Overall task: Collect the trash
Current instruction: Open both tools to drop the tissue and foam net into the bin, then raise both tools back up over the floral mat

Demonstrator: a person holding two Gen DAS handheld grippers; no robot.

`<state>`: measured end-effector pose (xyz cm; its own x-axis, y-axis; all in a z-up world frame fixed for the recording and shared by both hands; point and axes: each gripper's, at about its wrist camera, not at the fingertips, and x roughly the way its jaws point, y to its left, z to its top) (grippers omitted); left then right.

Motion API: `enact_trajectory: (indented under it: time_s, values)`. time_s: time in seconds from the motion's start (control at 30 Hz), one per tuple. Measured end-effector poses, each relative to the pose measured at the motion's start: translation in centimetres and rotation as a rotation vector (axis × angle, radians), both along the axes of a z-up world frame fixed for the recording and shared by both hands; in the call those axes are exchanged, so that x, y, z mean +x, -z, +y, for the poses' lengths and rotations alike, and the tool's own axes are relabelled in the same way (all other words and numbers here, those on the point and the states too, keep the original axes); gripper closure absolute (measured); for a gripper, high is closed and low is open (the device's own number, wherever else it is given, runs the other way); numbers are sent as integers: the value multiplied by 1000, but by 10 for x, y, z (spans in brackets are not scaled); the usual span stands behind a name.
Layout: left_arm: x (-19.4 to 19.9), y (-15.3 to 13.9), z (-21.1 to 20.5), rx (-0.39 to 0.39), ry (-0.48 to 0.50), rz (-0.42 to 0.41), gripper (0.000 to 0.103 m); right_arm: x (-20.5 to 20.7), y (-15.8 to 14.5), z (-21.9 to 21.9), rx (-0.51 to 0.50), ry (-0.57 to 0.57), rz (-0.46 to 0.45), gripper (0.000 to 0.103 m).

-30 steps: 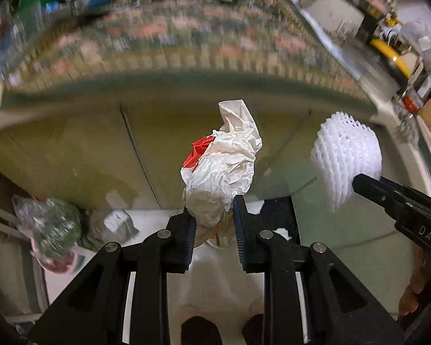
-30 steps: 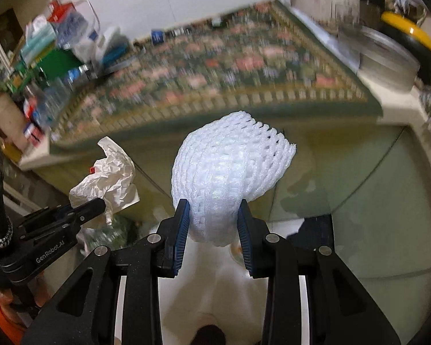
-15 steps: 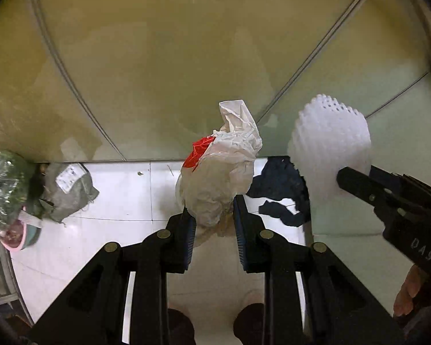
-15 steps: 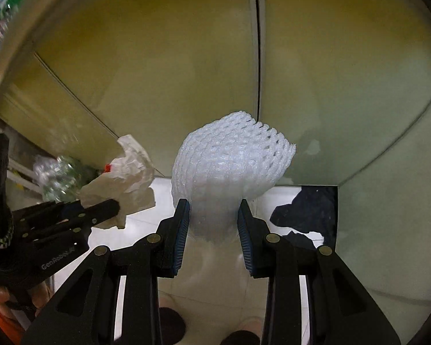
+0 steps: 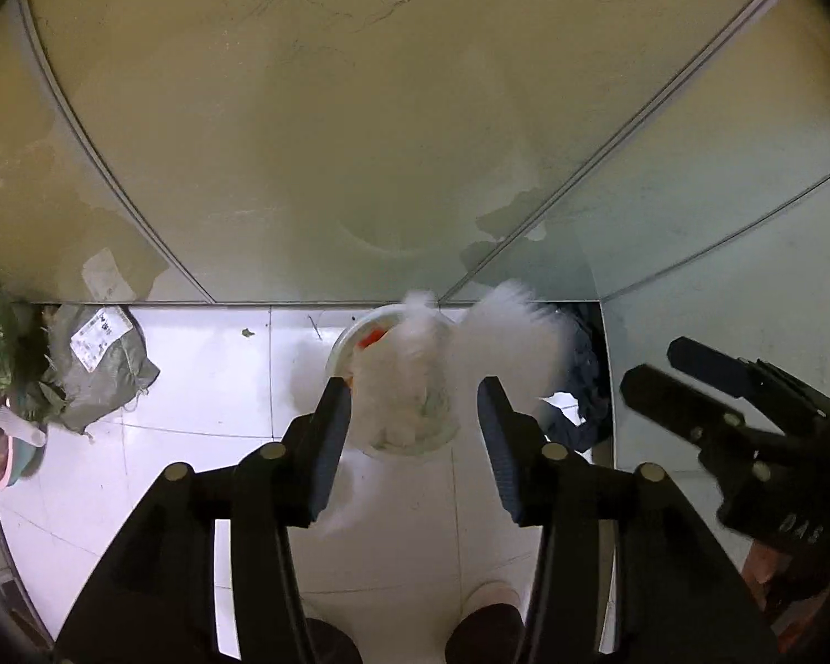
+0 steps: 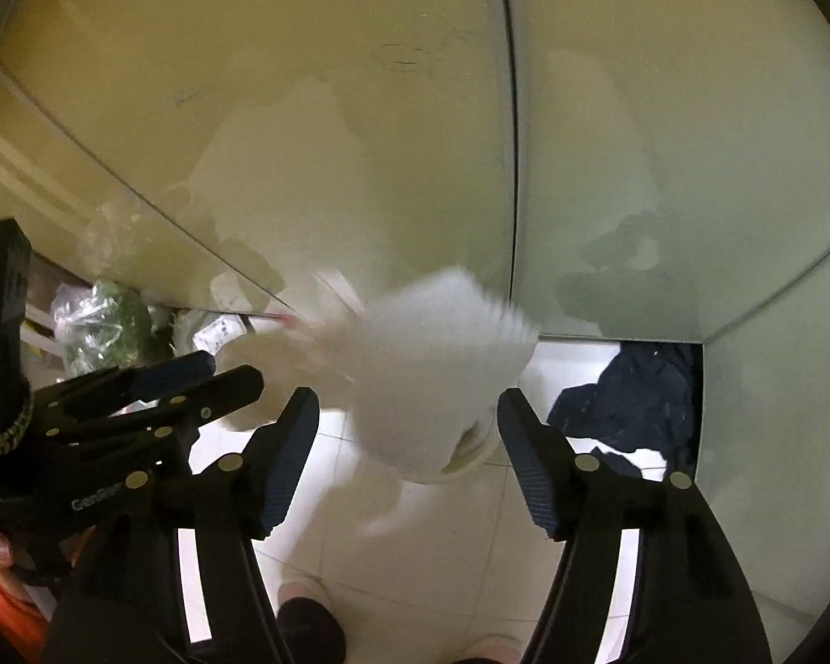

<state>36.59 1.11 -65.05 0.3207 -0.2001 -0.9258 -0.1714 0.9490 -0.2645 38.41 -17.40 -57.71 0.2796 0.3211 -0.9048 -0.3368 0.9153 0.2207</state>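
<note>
Left wrist view: left gripper point(image 5: 415, 415) wide apart, holding nothing. Below it, blurry crumpled paper point(image 5: 409, 387) over a white bin point(image 5: 343, 343) on the floor tiles point(image 5: 205, 376). Blurry foam net point(image 5: 514, 332) just beside. Gray bag point(image 5: 99, 359) far left.

Right wrist view: right gripper point(image 6: 409, 442) wide apart too, holding nothing. Blurry foam net point(image 6: 442, 354) between the fingers, over the bin point(image 6: 470, 454). Dark cloth point(image 6: 631, 398) at right.
</note>
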Motion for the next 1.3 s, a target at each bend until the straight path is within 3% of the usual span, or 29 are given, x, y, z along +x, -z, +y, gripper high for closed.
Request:
enact_trajectory:
  time_s: [0.2, 0.37, 0.5, 0.77, 1.0, 1.17, 1.3]
  values:
    - [-8, -30, 0, 44, 17, 0, 57, -4, -20, 1, -53, 2, -33, 40]
    - [-18, -89, 4, 52, 18, -19, 57, -14, -71, 3, -68, 5, -47, 40]
    - [-27, -156, 11, 61, 10, -51, 57, -26, -128, 6, -57, 21, -61, 40]
    - [-48, -315, 32, 77, 5, -173, 57, -54, -271, 22, -27, 52, -135, 40]
    - [-66, -448, 58, 119, 15, -339, 56, -82, -399, 39, 3, 109, -308, 40]
    - [-83, -526, 79, 149, 21, -474, 53, -99, -464, 47, 46, 167, -440, 40]
    - [-92, -569, 93, 180, 27, -563, 45, -107, -505, 54, 66, 198, -553, 40]
